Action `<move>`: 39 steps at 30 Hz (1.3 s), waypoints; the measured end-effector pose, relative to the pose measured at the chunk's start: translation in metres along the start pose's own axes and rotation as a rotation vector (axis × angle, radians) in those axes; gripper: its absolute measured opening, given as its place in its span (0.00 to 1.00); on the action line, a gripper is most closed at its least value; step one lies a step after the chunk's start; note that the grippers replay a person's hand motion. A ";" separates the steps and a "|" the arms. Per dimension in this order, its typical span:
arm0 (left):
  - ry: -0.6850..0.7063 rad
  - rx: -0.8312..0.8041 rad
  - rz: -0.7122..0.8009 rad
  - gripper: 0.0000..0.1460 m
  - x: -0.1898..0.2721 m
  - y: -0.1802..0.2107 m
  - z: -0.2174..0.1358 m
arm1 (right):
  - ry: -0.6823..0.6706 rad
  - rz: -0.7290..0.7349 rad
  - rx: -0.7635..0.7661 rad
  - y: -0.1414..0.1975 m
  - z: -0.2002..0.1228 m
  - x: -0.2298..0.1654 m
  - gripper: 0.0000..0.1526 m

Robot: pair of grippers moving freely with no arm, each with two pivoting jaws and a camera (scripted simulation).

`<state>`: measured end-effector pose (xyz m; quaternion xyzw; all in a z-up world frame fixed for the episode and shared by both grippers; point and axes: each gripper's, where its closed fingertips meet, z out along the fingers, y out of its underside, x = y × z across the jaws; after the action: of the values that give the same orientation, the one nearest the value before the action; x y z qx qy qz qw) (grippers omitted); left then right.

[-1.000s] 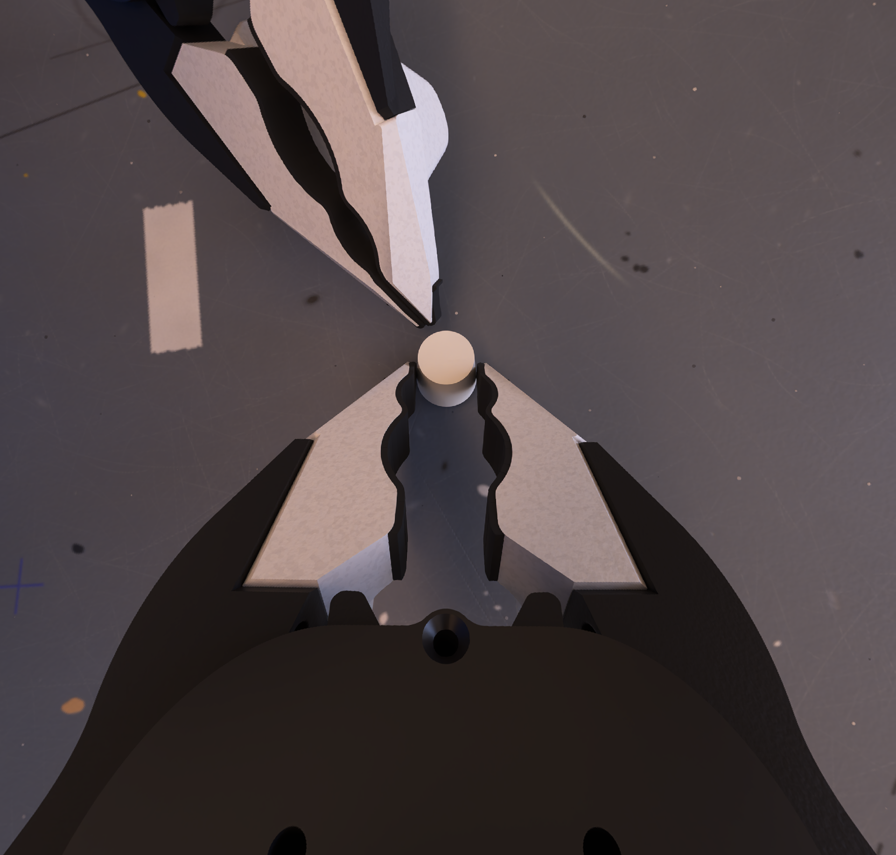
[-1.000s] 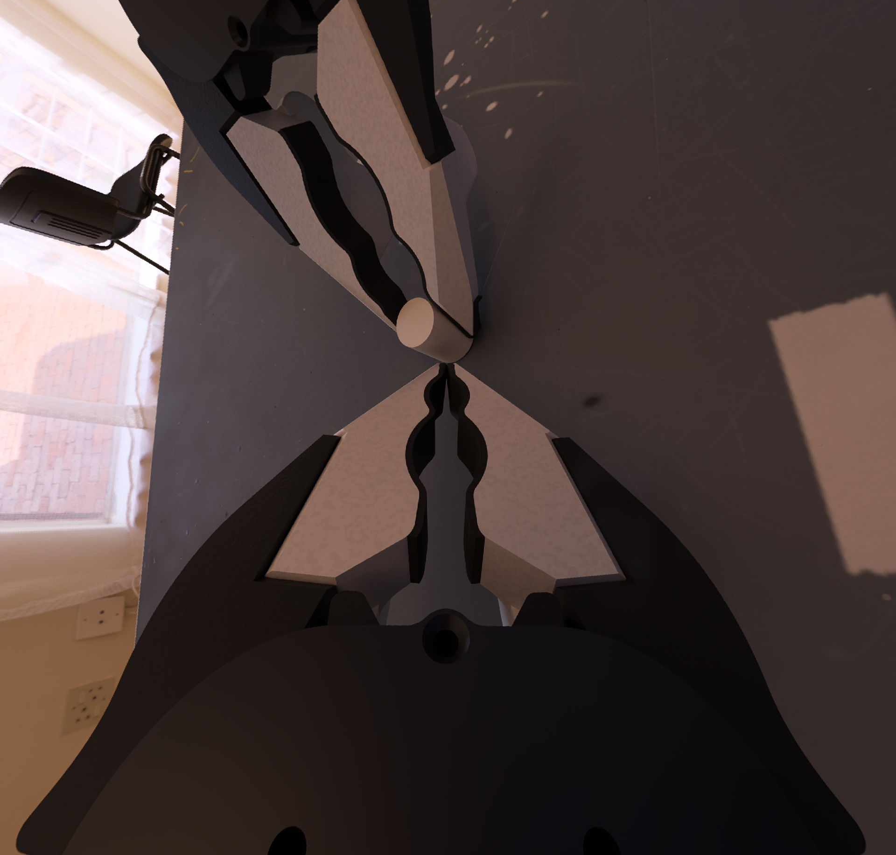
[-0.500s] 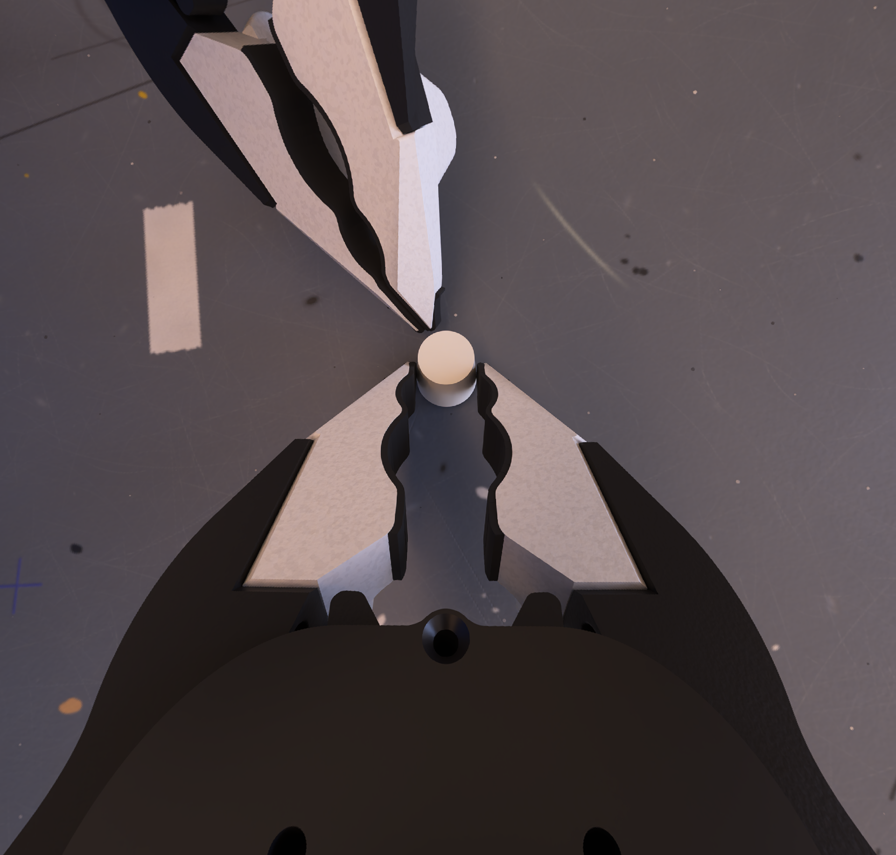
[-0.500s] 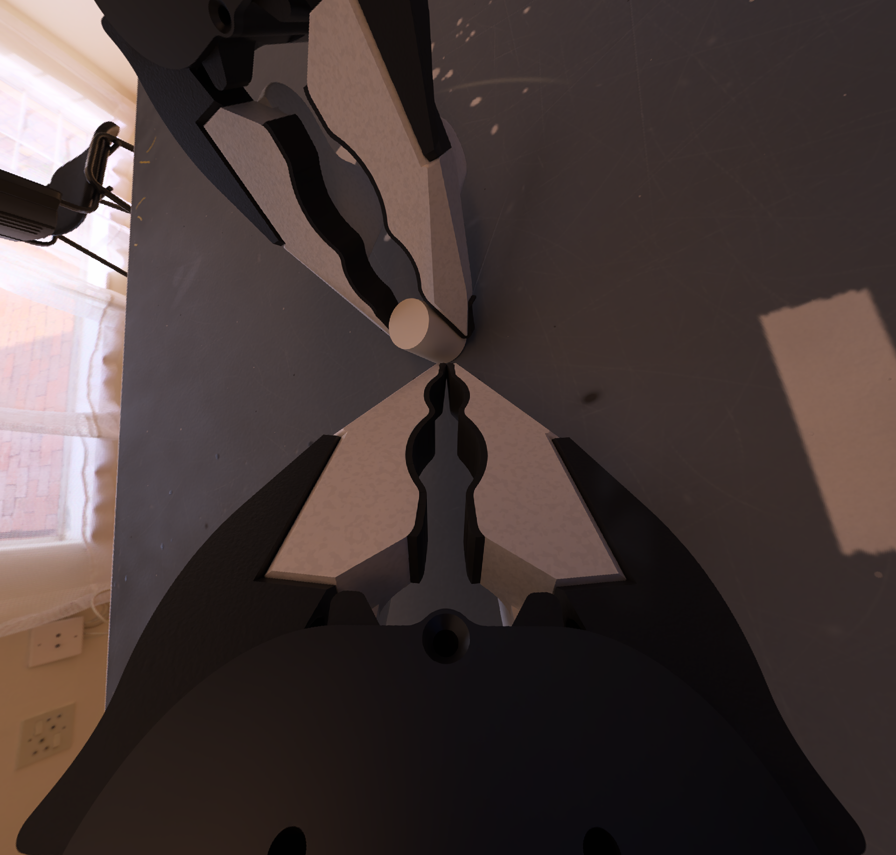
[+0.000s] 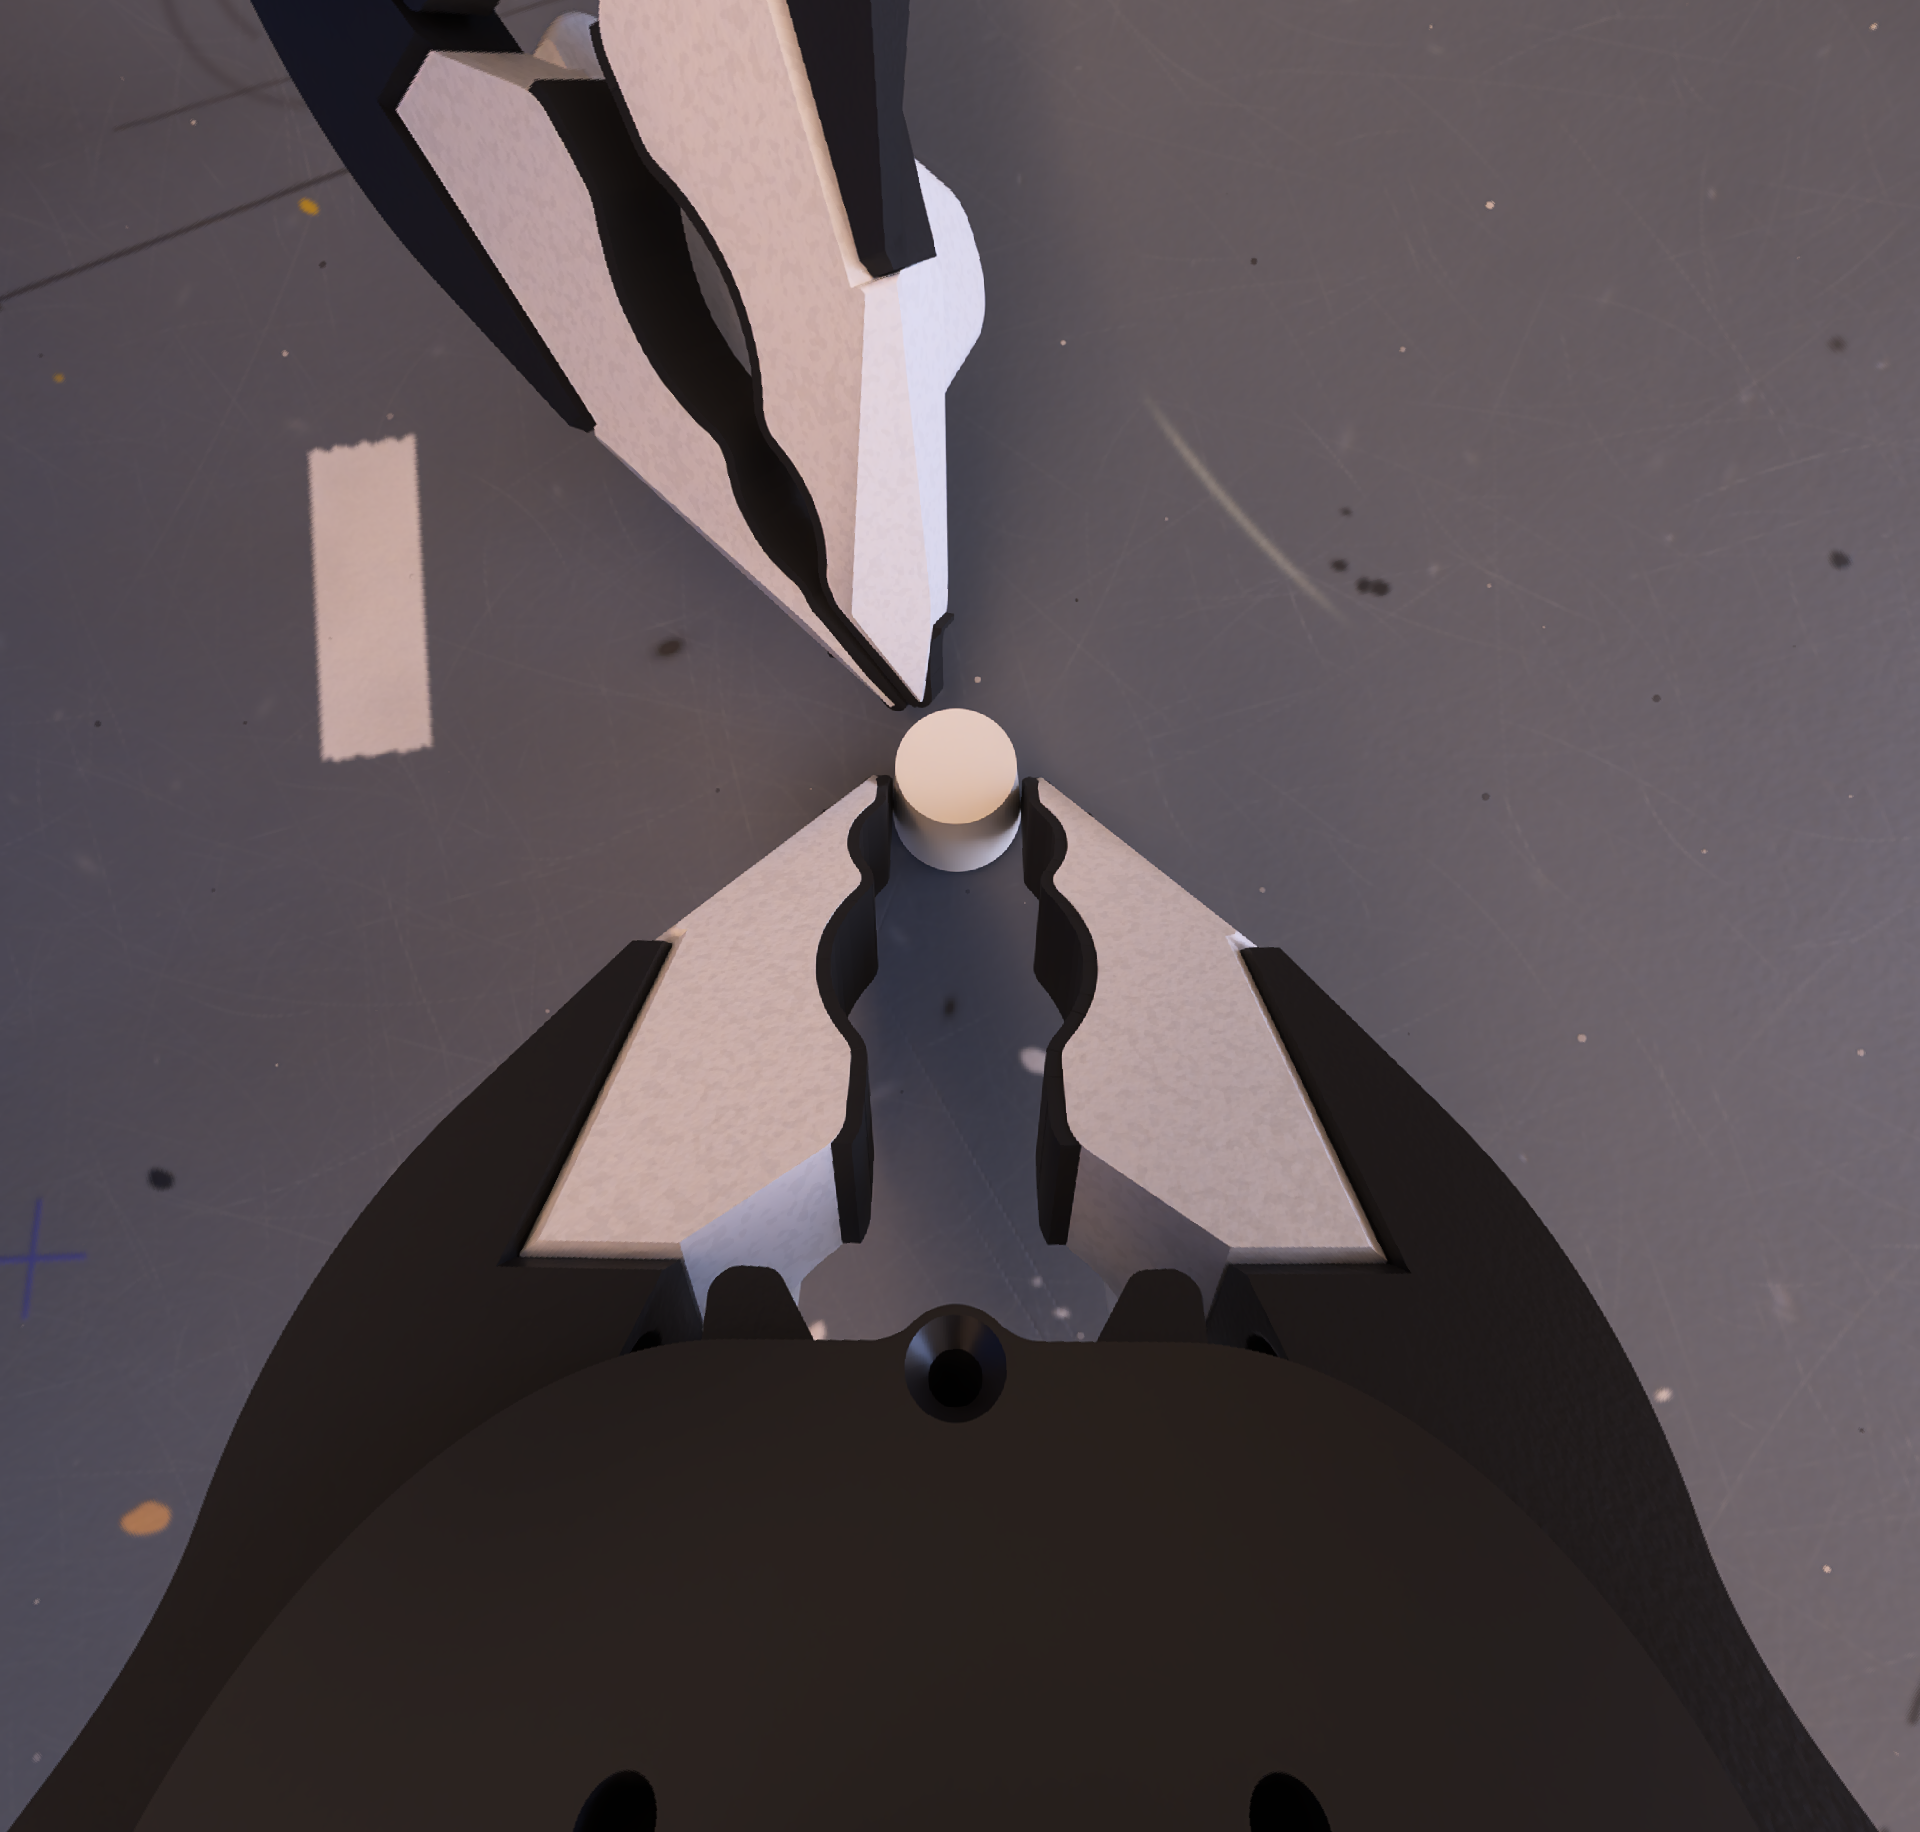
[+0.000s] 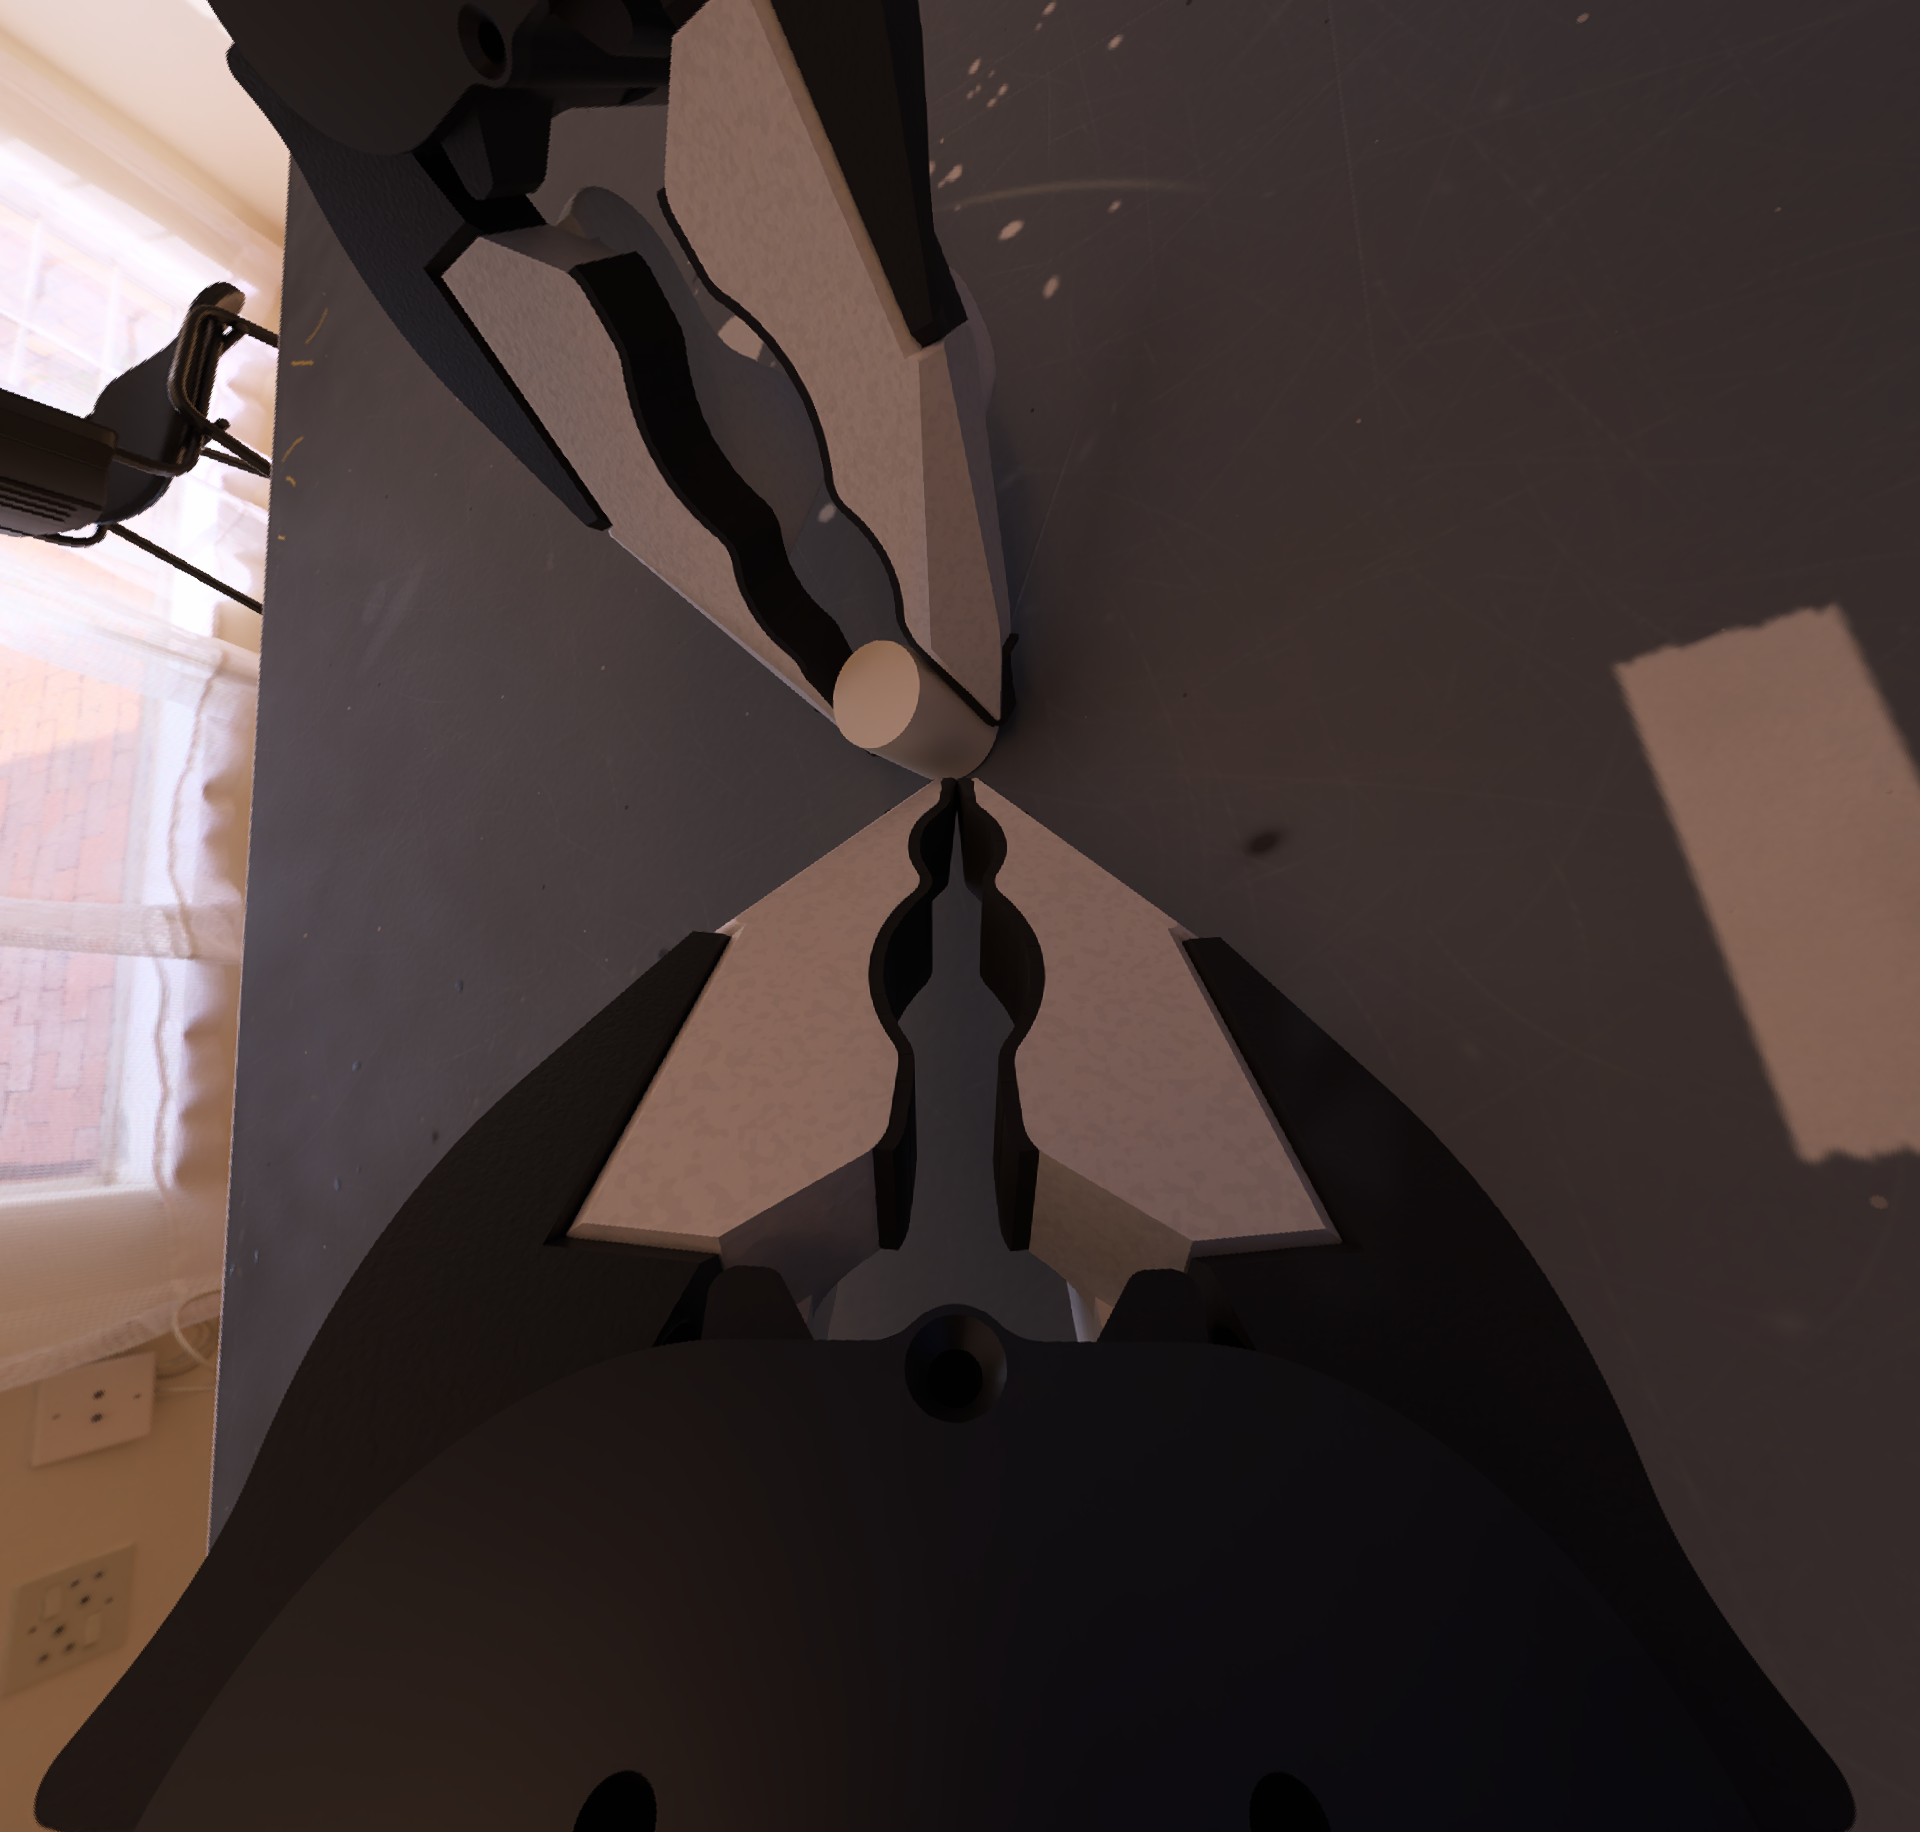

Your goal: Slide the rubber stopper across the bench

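The rubber stopper (image 5: pixel 954 783), a small pale cylinder, stands upright on the dark grey bench (image 5: pixel 1455 743). My left gripper (image 5: pixel 956 808) is shut on it, one fingertip on each side. My right gripper (image 5: pixel 914 693) comes in from the far side, shut and empty, with its tips just short of the stopper's top edge. In the right wrist view the right gripper (image 6: pixel 956 793) has its jaws closed together, right below the stopper (image 6: pixel 902 710), which sits between the left gripper's fingertips (image 6: pixel 971 681).
A pale strip of tape (image 5: pixel 369 598) lies flat on the bench to the left of the stopper; it also shows in the right wrist view (image 6: pixel 1787 889). The bench edge (image 6: pixel 255 847) runs along the left there, with a black clamped device (image 6: pixel 114 442) and a window beyond.
The stopper and left gripper have stayed put against the tape strip. The right gripper has shifted a little, and its tips stay close to the stopper.
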<state>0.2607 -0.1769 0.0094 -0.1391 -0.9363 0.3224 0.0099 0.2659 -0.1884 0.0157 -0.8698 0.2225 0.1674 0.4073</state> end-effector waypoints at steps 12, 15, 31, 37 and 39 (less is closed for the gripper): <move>-0.002 0.005 -0.003 0.17 -0.001 -0.001 0.001 | -0.012 0.003 0.022 0.000 -0.002 -0.002 0.00; -0.001 0.006 -0.006 0.17 -0.001 -0.001 0.001 | -0.014 0.000 0.028 0.000 -0.002 -0.002 0.00; -0.002 -0.002 -0.017 0.17 -0.002 -0.002 0.002 | -0.051 -0.021 0.051 0.001 -0.005 -0.008 0.00; -0.005 -0.002 -0.017 0.17 -0.002 -0.002 0.002 | -0.051 -0.026 0.061 0.001 -0.006 -0.008 0.00; -0.005 -0.001 -0.018 0.17 -0.003 -0.002 0.002 | -0.054 -0.029 0.063 0.001 -0.006 -0.009 0.00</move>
<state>0.2624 -0.1801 0.0094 -0.1298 -0.9377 0.3220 0.0104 0.2590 -0.1915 0.0232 -0.8548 0.2041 0.1776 0.4429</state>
